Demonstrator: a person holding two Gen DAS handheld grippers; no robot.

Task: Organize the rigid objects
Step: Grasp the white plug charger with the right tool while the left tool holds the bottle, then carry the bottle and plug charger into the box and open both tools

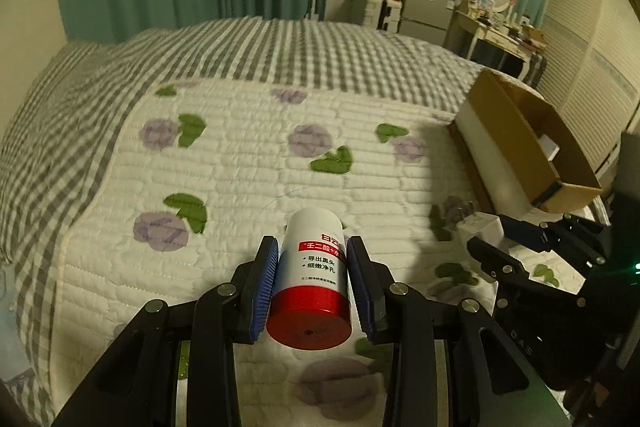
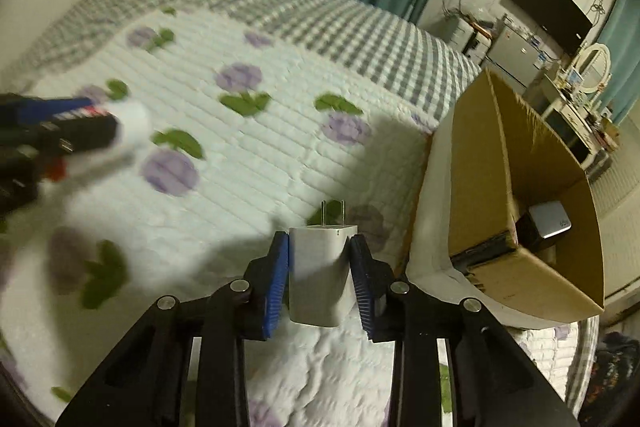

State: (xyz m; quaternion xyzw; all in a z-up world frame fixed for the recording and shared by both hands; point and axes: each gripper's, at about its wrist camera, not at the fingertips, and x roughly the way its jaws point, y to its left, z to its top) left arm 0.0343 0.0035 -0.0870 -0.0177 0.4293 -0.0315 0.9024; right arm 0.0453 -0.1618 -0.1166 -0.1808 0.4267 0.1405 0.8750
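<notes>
Two loads: I carry both toward the cardboard box (image 2: pixel 520 227).
Left gripper (image 1: pixel 312 263): clamps my red-capped bottle (image 1: pixel 310 279).
Right gripper (image 2: pixel 320 267): grips the white charger (image 2: pixel 320 275).
Next: lower each inside.

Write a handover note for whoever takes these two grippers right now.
Left gripper: shut on the white bottle with red cap, above the floral quilt.
Right gripper: shut on the white wall charger, prongs pointing away.
Cardboard box: on the bed's right edge, open, already holding a small dark and silver item.
Left to do: probably place both held items in the box.
</notes>
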